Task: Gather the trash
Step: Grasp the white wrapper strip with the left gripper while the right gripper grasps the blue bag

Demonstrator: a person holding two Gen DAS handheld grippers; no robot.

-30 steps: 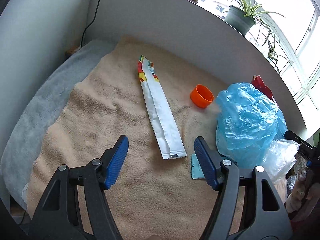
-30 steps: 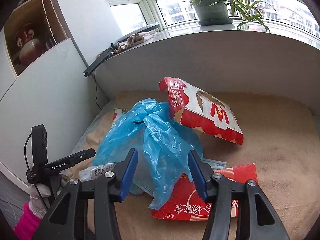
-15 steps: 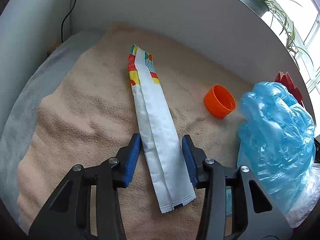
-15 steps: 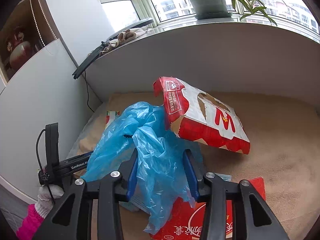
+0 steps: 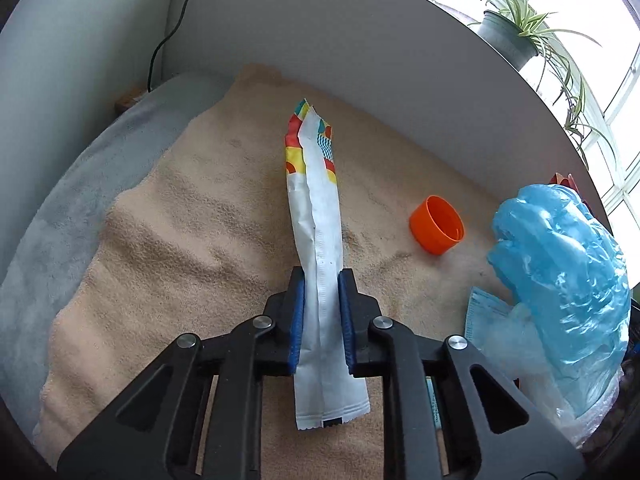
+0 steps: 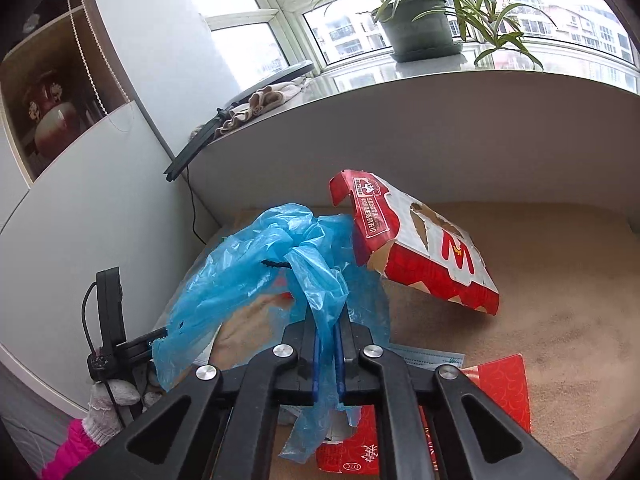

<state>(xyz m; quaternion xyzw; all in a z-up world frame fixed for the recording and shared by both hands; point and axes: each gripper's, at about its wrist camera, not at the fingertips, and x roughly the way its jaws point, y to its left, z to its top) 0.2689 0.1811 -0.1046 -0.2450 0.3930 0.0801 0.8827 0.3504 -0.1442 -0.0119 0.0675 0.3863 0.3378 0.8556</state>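
My left gripper [image 5: 322, 280] is shut on a long white wrapper [image 5: 318, 240] with a coloured far end, which lies along the beige towel [image 5: 200, 240]. An orange bottle cap [image 5: 437, 230] lies on its side to the right of it. My right gripper [image 6: 327, 320] is shut on a crumpled blue plastic bag [image 6: 276, 268] and holds it up; the bag also shows at the right of the left wrist view [image 5: 560, 280]. A torn red and white carton [image 6: 416, 240] stands tilted behind the bag.
A flat red packet [image 6: 500, 392] and a pale blue face mask [image 6: 424, 358] lie under the bag; the mask also shows in the left wrist view [image 5: 486, 316]. A grey wall [image 5: 360, 60] curves behind the towel. A potted plant [image 6: 420, 28] stands on the sill.
My left gripper moved forward over the wrapper and closed on it. My right gripper closed on the blue bag and lifted it.
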